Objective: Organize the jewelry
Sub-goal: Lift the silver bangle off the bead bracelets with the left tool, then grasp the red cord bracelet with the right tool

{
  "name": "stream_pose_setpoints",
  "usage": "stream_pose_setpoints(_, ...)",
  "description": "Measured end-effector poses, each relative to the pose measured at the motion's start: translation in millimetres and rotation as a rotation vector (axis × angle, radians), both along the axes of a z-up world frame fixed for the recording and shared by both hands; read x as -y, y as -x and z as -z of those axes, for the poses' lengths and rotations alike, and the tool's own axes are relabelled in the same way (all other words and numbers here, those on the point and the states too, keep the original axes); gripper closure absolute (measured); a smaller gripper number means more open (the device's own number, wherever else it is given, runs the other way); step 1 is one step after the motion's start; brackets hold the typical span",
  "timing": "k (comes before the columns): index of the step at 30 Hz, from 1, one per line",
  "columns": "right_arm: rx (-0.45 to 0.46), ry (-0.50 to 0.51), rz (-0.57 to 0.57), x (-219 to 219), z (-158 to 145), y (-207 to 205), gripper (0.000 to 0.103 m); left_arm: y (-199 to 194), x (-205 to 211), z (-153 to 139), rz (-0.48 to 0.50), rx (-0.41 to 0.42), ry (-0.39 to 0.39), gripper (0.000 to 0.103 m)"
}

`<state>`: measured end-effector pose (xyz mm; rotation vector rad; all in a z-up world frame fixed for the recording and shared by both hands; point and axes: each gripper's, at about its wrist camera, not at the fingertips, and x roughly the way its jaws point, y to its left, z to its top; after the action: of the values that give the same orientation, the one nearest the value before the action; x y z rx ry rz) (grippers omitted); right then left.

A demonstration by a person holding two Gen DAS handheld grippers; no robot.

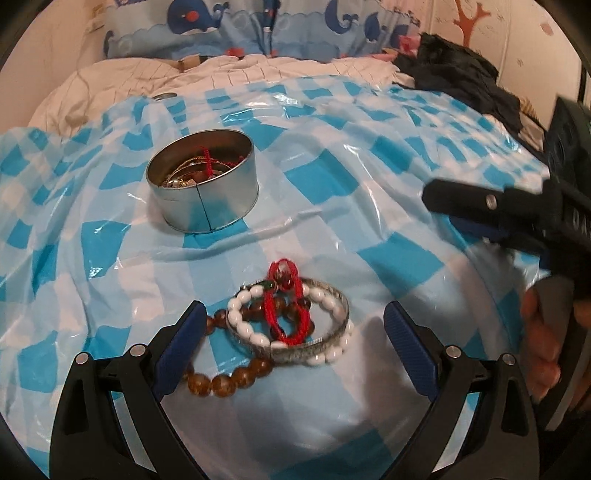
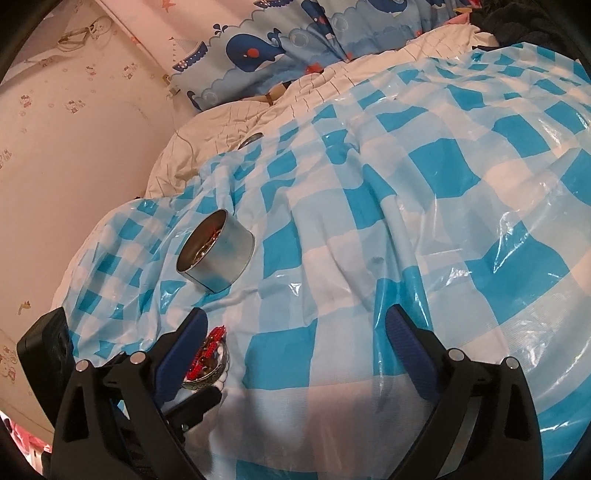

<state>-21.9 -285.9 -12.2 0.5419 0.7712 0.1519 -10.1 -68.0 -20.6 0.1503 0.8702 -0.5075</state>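
A pile of bracelets lies on the blue checked plastic sheet (image 1: pixel 332 206): a white bead bracelet (image 1: pixel 255 334), a brown bead bracelet (image 1: pixel 225 382), a silver bangle (image 1: pixel 325 341) and a red cord (image 1: pixel 286 314). My left gripper (image 1: pixel 293 343) is open, its fingers on either side of the pile. A round metal tin (image 1: pixel 205 182) with jewelry inside stands beyond. My right gripper (image 2: pixel 295 350) is open and empty over the sheet; it also shows in the left wrist view (image 1: pixel 480 206). The pile (image 2: pixel 208 362) and the tin (image 2: pixel 218 254) lie to its left.
The sheet covers a bed with a white quilt (image 1: pixel 221 77) and a whale-print pillow (image 1: pixel 229 33) at the back. Dark clothing (image 1: pixel 465 81) lies at the back right. A pink wall (image 2: pixel 74 166) stands on the left.
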Motion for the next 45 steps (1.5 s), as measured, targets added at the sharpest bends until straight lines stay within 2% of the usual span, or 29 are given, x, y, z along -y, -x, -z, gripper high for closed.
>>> stream_pose_setpoints(1,-0.001,-0.001,0.0,-0.1,0.1,-0.1,0.01,-3.2,0.6,0.8,-0.003,-0.006,0.011,0.013)
stream_pose_setpoints(3,-0.001,0.0,-0.001,-0.5,0.6,-0.2,0.01,-7.3,-3.2,2.0,-0.02,-0.033,0.035,0.035)
stream_pose_setpoints(4,-0.002,0.001,-0.002,-1.3,0.7,-0.6,0.01,-15.2,0.6,3.7,-0.027,-0.035,0.032,0.037)
stream_pose_setpoints(8,-0.002,0.001,-0.001,-1.7,0.9,-0.5,0.01,-19.8,-6.6,-1.1,-0.036,-0.051,0.096,0.038)
stream_pose_setpoints(13,0.005,0.014,-0.007,-3.7,0.4,-0.9,0.01,-21.2,-16.5,-20.5,-0.057,0.008,0.162,0.038)
stream_pose_setpoints(16,0.026,0.039,-0.021,-9.6,-2.5,0.7,0.01,-22.5,-32.5,-32.9,-0.104,0.045,0.202,0.038)
stream_pose_setpoints(20,0.064,0.085,-0.098,-28.9,-9.0,2.1,0.01,-29.3,-55.8,-36.5,-0.185,0.046,0.232,0.038)
stream_pose_setpoints(22,0.087,0.122,-0.161,-44.1,-11.3,3.8,0.01,-33.7,-68.5,-33.3,-0.239,0.03,0.231,0.037)
stream_pose_setpoints(28,0.145,0.206,-0.354,-94.7,-12.0,5.2,0.01,-47.4,-105.4,-9.0,-0.409,-0.088,0.231,0.037)
stream_pose_setpoints(32,0.111,0.17,-0.384,-108.0,-6.1,-15.6,0.012,-47.6,-121.2,-10.6,-0.458,-0.081,0.255,0.036)
stream_pose_setpoints(34,0.077,0.145,-0.398,-112.8,-2.3,-31.3,0.028,-47.8,-127.1,-10.9,-0.478,-0.077,0.262,0.032)
stream_pose_setpoints(38,0.006,0.193,-0.412,-123.5,7.0,-54.2,0.047,-49.0,-135.0,-9.4,-0.503,-0.093,0.285,0.029)
stream_pose_setpoints(40,-0.049,0.225,-0.423,-130.0,15.7,-64.5,0.064,-49.7,-137.1,-9.2,-0.509,-0.098,0.29,0.028)
stream_pose_setpoints(41,-0.061,0.24,-0.433,-133.3,19.3,-66.0,0.069,-48.8,-136.7,-10.5,-0.51,-0.097,0.29,0.027)
stream_pose_setpoints(43,-0.057,0.292,-0.449,-139.2,20.6,-62.5,0.087,-49.2,-136.8,-11.1,-0.511,-0.097,0.288,0.026)
stream_pose_setpoints(45,-0.04,0.335,-0.45,-141.3,20.0,-58.2,0.091,-49.2,-136.8,-10.8,-0.51,-0.098,0.288,0.024)
